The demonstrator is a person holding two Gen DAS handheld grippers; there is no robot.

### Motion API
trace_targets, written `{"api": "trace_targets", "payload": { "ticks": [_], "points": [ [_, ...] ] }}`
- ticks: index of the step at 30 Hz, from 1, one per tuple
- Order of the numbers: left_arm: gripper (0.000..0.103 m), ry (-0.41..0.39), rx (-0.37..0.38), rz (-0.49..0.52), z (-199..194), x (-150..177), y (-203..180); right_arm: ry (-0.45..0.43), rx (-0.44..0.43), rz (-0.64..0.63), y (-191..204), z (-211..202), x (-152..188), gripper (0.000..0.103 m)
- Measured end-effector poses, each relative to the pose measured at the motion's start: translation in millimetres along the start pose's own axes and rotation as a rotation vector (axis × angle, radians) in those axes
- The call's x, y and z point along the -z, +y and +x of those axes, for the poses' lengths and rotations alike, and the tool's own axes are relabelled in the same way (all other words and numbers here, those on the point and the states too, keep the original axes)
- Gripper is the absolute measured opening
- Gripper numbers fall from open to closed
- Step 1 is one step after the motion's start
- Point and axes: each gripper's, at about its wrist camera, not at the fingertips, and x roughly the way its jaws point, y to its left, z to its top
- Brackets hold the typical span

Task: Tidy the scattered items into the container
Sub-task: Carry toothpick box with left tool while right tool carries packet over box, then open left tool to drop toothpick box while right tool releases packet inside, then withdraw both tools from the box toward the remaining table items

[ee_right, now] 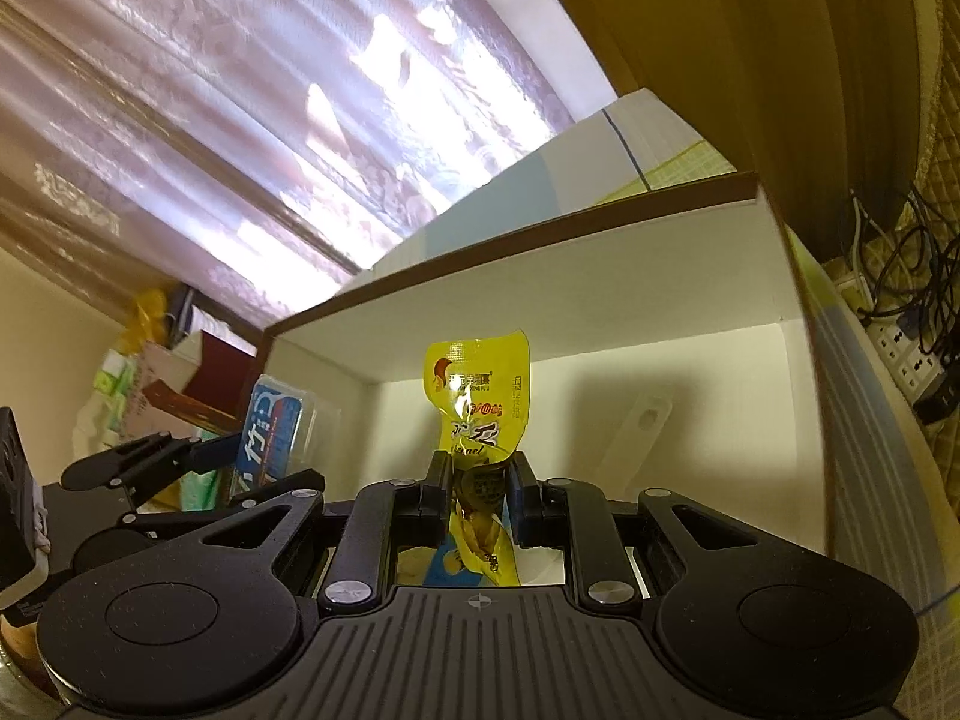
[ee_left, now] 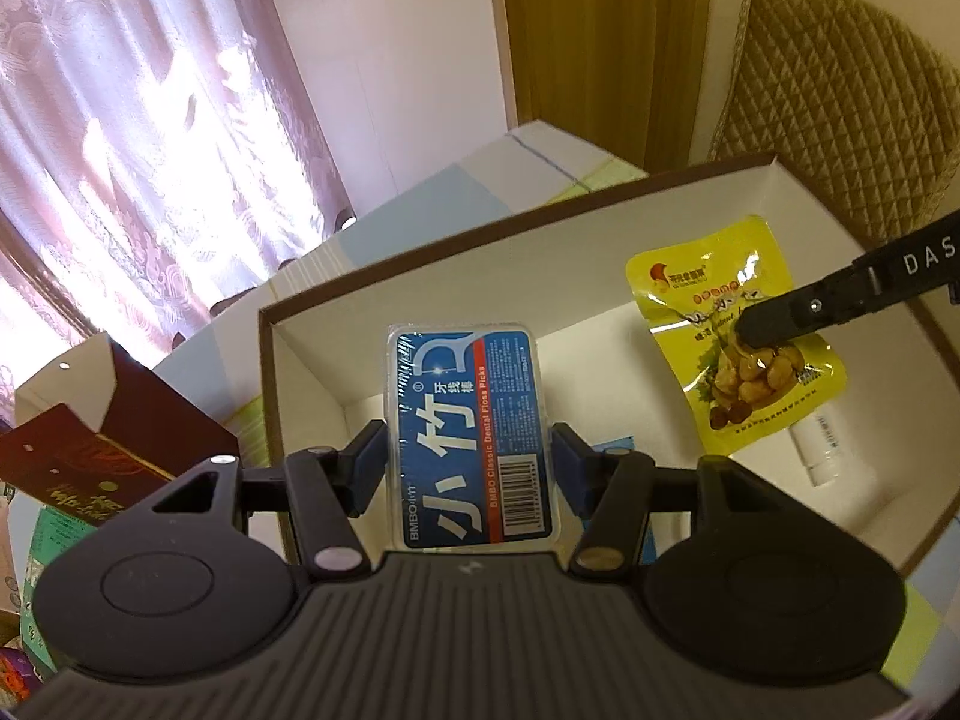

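My left gripper (ee_left: pixel 468 450) is shut on a blue box of dental floss picks (ee_left: pixel 471 426), held flat over the near left part of an open white cardboard box (ee_left: pixel 312 330) with brown rims. My right gripper (ee_right: pixel 478 480) is shut on a yellow snack pouch (ee_right: pixel 480 402), which stands upright between the pads above the box floor. In the left wrist view that pouch (ee_left: pixel 738 336) hangs over the box's right half with the right gripper's black finger (ee_left: pixel 774 324) across it. In the right wrist view the floss box (ee_right: pixel 273 438) and left gripper show at the left.
A white tube (ee_left: pixel 813 444) lies on the box floor under the pouch. A dark red carton (ee_left: pixel 90 450) and other packages sit left of the box. A quilted chair back (ee_left: pixel 840 108) stands behind it. A power strip with cables (ee_right: pixel 900 348) lies to the right.
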Motion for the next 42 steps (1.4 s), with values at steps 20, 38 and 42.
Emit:
{"api": "trace_targets", "payload": {
  "ticks": [20, 38, 42],
  "points": [
    [0.055, -0.010, -0.054, -0.013, 16.3, 1.0, 8.5, 0.022, 0.038, -0.053, 1.8, 27.5, -9.1, 0.021],
    [0.067, -0.003, -0.034, -0.107, -24.3, 17.0, 16.7, -0.001, 0.187, -0.430, 41.5, -6.2, 11.7, 0.102],
    [0.079, 0.009, -0.031, -0.134, -34.4, 19.5, 12.4, -0.009, 0.243, -0.508, 48.2, -18.6, 28.9, 0.103]
  ]
}}
